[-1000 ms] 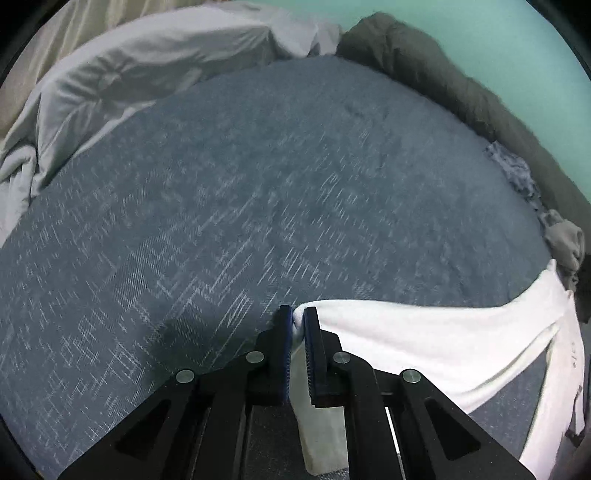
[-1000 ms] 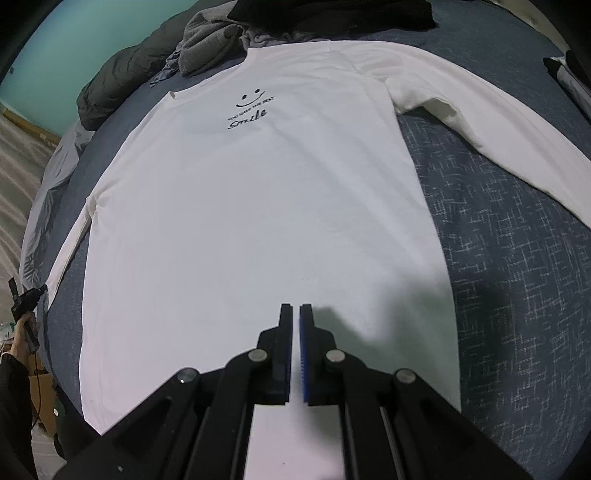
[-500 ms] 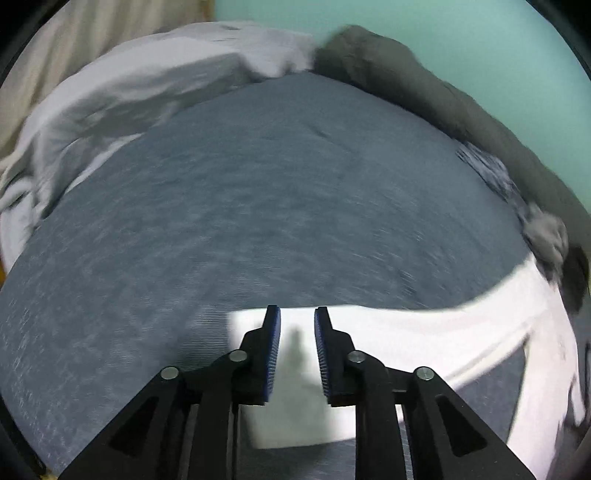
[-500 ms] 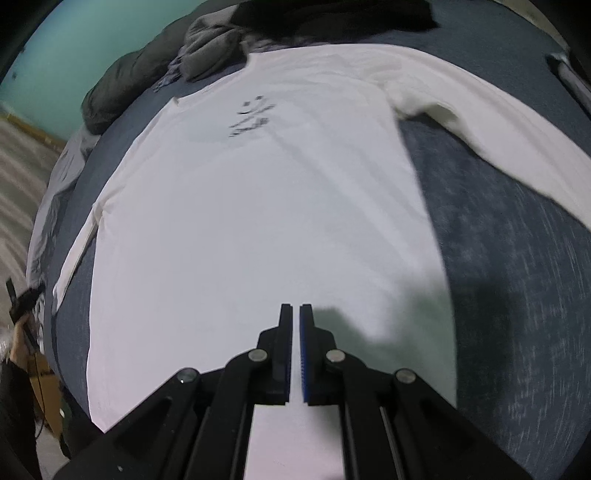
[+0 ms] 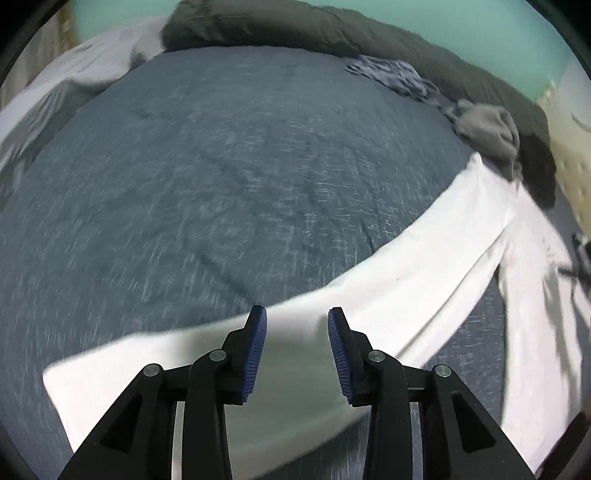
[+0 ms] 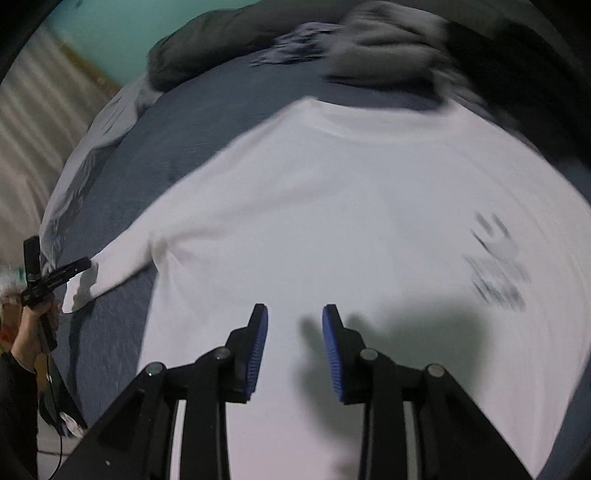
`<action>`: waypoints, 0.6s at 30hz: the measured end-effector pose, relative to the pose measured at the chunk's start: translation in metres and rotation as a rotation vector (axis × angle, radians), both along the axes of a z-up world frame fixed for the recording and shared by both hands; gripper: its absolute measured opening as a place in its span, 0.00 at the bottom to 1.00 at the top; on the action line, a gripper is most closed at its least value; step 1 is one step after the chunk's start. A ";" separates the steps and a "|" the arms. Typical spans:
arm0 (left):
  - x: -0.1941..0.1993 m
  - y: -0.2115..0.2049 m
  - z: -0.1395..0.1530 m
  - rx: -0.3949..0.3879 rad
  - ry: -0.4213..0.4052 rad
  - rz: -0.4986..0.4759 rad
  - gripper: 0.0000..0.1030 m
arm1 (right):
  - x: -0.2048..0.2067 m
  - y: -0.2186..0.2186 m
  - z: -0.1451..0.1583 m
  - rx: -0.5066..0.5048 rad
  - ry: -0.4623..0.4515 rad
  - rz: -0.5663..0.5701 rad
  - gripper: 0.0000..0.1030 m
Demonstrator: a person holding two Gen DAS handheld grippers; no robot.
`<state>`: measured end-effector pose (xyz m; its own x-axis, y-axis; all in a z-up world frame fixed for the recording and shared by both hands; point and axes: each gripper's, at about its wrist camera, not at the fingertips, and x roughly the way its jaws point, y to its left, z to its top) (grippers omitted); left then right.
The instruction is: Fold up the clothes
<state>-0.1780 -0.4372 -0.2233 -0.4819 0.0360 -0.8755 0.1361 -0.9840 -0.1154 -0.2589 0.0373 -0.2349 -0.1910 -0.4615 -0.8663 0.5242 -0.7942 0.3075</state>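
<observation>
A white long-sleeved shirt with a blurred black print lies spread flat on the blue-grey bed cover. Its left sleeve stretches out across the cover in the left wrist view. My left gripper hovers open over the sleeve's cuff end, nothing between its blue pads. My right gripper is open above the shirt's body, casting a shadow on the cloth. In the right wrist view the left gripper shows small at the sleeve's tip, held by a hand.
A dark grey duvet and a pale sheet are bunched along the far edge of the bed. A grey garment and a dark one lie in a heap by the shirt's collar. Teal wall behind.
My left gripper let go of the sleeve cuff and opened wide; the sleeve now lies flat. My right gripper went from shut to open and swung left over the shirt.
</observation>
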 end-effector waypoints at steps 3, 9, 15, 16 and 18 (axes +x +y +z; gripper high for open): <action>-0.014 0.005 -0.002 -0.024 -0.008 -0.042 0.43 | -0.020 -0.060 0.004 0.021 0.036 0.067 0.30; -0.023 0.008 -0.012 -0.023 -0.020 -0.101 0.54 | -0.055 -0.157 0.001 0.075 0.081 0.137 0.33; -0.024 0.011 -0.020 -0.035 -0.018 -0.138 0.52 | -0.074 -0.208 -0.017 0.136 0.093 0.167 0.34; -0.023 0.012 -0.020 -0.034 -0.017 -0.147 0.44 | -0.077 -0.215 -0.021 0.148 0.095 0.173 0.39; -0.022 0.013 -0.021 -0.030 -0.017 -0.163 0.30 | -0.082 -0.230 -0.028 0.172 0.098 0.185 0.50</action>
<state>-0.2001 -0.4237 -0.2446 -0.4567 0.0862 -0.8854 -0.0235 -0.9961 -0.0849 -0.3412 -0.1924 -0.2630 -0.2037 -0.3442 -0.9166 0.6858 -0.7182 0.1173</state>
